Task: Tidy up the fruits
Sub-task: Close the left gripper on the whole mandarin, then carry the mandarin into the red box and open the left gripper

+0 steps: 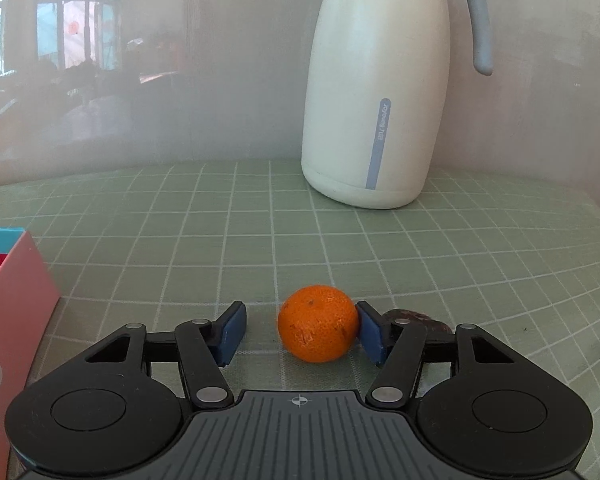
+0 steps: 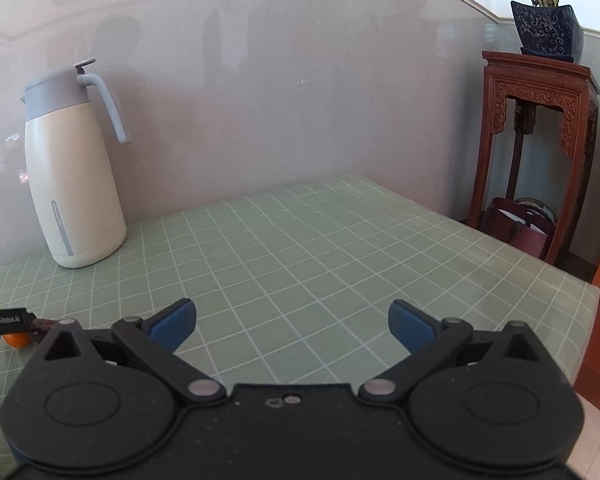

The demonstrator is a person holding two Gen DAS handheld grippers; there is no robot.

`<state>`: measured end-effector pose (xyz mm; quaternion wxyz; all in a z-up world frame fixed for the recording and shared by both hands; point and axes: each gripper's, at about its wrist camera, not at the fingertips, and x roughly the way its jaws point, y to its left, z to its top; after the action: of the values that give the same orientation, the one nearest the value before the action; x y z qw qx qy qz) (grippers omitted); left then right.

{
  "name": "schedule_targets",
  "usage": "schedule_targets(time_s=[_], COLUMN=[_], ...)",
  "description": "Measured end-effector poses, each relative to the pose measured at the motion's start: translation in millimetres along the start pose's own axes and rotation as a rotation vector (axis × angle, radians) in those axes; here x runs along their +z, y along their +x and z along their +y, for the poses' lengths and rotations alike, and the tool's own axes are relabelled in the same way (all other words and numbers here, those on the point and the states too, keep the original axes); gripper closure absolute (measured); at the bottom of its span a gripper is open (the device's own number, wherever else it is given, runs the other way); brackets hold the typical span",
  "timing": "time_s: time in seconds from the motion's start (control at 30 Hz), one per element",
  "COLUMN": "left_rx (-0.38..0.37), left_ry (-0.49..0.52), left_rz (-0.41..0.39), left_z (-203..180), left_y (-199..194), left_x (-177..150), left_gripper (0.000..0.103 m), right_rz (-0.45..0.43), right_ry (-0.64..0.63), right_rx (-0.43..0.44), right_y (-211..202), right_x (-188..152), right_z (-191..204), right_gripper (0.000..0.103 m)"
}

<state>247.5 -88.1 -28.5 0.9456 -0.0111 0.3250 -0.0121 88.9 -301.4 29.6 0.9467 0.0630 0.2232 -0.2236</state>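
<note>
Resting between my left gripper's (image 1: 300, 330) spread jaws, the orange (image 1: 318, 323) touches only the right pad, in front of the white jug (image 1: 376, 92). My right gripper (image 2: 292, 326) gapes empty; its view alone shows a wooden stand (image 2: 536, 140).

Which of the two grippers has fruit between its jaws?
The left gripper: the orange sits between its open jaws, against the right-hand one. The right gripper is open over bare tablecloth.
</note>
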Motion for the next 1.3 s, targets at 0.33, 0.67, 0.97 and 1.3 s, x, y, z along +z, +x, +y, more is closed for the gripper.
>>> schedule_targets(time_s=[0.33, 0.67, 0.97, 1.3], left_rx=[0.008, 0.027, 0.038, 0.083], left_ry=[0.053, 0.032, 0.042, 0.012], left_rz=[-0.044, -0.101, -0.153, -0.223], left_z=[-3.2, 16.6, 36.9, 84.5], left_y=[-9.0, -31.9, -65.1, -118.0], left_x=[-10.3, -18.9, -27.1, -24.5], left_gripper=[0.063, 0.063, 0.063, 0.063], right_rz=[-0.006, -0.008, -0.011, -0.020], right_ry=[-0.010, -0.018, -0.033, -0.075], right_rx=[0.020, 0.034, 0.054, 0.088], right_y=[-1.5, -3.4, -5.9, -11.6], right_x=[-0.3, -0.5, -0.5, -1.7], right_z=[4.1, 6.5, 14.9, 35.8], right_gripper=[0.000, 0.000, 0.000, 0.000])
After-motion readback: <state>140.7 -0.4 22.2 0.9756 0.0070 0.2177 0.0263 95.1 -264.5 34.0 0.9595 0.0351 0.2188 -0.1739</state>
